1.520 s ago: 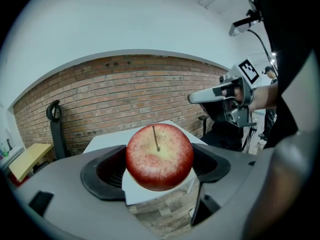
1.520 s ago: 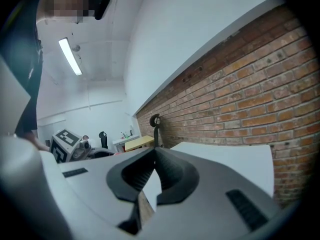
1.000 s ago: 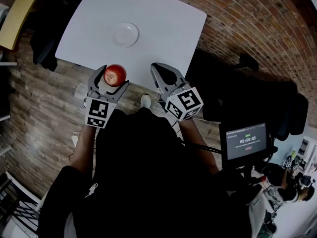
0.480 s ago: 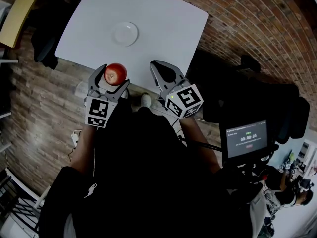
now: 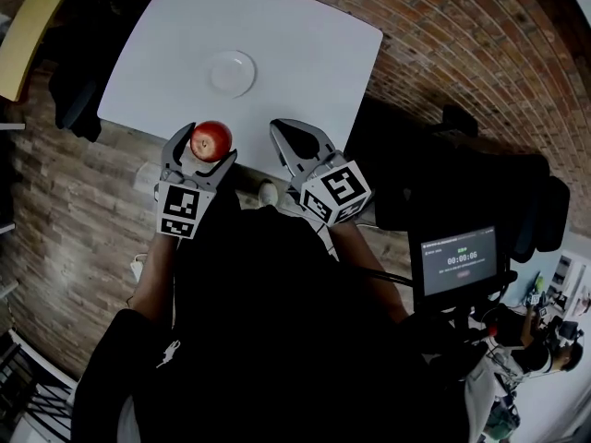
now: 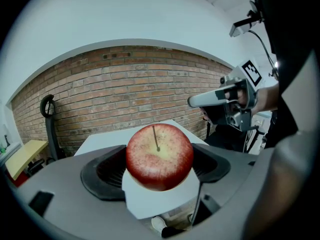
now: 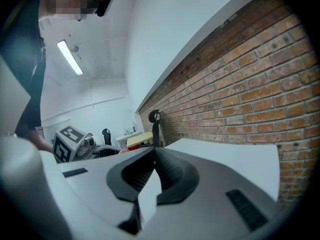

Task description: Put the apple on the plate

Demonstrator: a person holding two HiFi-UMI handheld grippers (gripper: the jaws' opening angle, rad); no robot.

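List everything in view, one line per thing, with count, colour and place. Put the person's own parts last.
apple: one, red, held off the table, just short of its near edge
plate: one, white, empty, on the table
table: one, white, ahead of the person
tabletop: one, yellow, far left of the head view
screen: one, dark, showing a timer, lower right
brick wall: one, red-brown, behind the table
shoe: one, white, on the floor between the grippers
left gripper: one, grey, fingers closed on the apple
right gripper: one, grey, fingers together, empty
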